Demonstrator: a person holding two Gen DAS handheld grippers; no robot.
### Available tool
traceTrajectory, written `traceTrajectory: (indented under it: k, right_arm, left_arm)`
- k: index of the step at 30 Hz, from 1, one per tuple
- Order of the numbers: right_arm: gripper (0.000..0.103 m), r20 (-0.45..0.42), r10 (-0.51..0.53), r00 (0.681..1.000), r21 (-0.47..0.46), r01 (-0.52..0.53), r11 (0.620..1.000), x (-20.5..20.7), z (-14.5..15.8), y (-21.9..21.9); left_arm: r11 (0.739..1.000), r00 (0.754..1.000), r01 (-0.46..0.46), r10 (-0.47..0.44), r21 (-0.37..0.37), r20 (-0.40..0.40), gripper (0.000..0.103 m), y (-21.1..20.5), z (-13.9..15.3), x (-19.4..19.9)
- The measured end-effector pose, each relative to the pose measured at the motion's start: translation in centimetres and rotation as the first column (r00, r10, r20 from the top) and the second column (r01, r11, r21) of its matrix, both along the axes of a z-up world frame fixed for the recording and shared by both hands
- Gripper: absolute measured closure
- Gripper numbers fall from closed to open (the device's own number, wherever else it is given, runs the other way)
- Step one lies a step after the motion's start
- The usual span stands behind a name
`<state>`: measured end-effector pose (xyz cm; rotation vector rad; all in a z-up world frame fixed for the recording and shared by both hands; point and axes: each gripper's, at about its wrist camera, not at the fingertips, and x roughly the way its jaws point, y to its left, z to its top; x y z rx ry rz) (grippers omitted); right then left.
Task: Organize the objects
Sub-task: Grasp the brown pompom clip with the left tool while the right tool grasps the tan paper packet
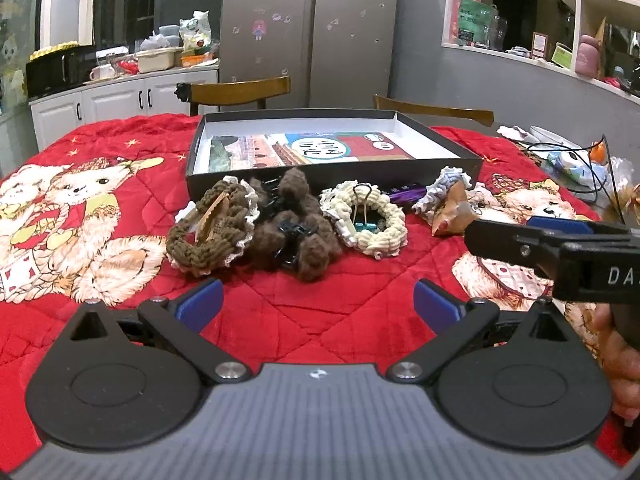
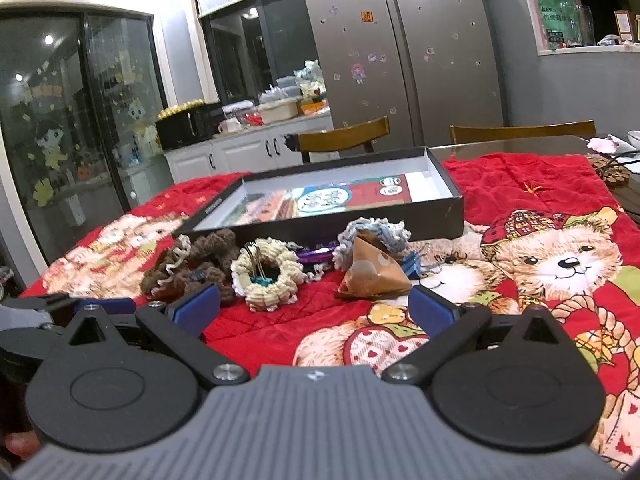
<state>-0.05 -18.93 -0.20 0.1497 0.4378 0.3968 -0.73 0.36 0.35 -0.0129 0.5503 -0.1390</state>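
While both claws stand at their widest with nothing between the pads, the cluster of small things lies ahead of them on the desk, in a row along the near wall of the black box (image 1: pixel 336 174).

Left claw (image 1: pixel 319 305): wide, empty, hovering over bare red quilt (image 1: pixel 132 138). Directly ahead of it sit the dark brown fuzzy scrunchie (image 1: pixel 298 220) and, to its left, the olive knitted scrunchie (image 1: pixel 208 236). The cream scrunchie (image 1: pixel 374 220), with a binder clip (image 1: pixel 362 196) standing in its hole, lies ahead and slightly right. This claw is the nearer to the brown pair.

Right claw (image 2: pixel 314 306): wide, empty. The brown paper packet (image 2: pixel 370 274) lies just ahead between its fingertips' line, touching the grey-blue knitted scrunchie (image 2: pixel 376 232) behind it. The right claw is the nearer to these two. A purple item (image 2: pixel 316 257) lies between the cream and grey-blue pieces; what it is cannot be made out.

The row's long axis runs left to right, parallel to the box wall. The box is open, shallow, with a printed card on its floor and free space around it; judged the likely destination, just beyond the row.

Surface: soft quilted cloth with bear prints, so things may sink slightly. Room: a kitchen, with refrigerator (image 1: pixel 310 32), white cabinets (image 1: pixel 116 100), and two wooden chairs (image 1: pixel 240 90) behind the desk.
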Motion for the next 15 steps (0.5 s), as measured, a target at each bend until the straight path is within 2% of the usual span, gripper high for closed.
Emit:
traceTrajectory:
  k: [8,15]
  right_arm:
    - [0.0,-0.02,-0.027,0.999,0.045,0.028,0.999,0.4,-0.1,-0.7]
    - [0.0,-0.053,-0.092,0.994,0.089,0.096,0.991,1.0,-0.4,-1.6]
  left_arm:
    - [0.998,0.999,0.05,-0.051,-0.027,-0.011,0.004,0.0,0.0,0.5]
    - [1.0,1.0,0.018,-0.018,-0.014,-0.014,0.005,-0.2,0.0,1.1]
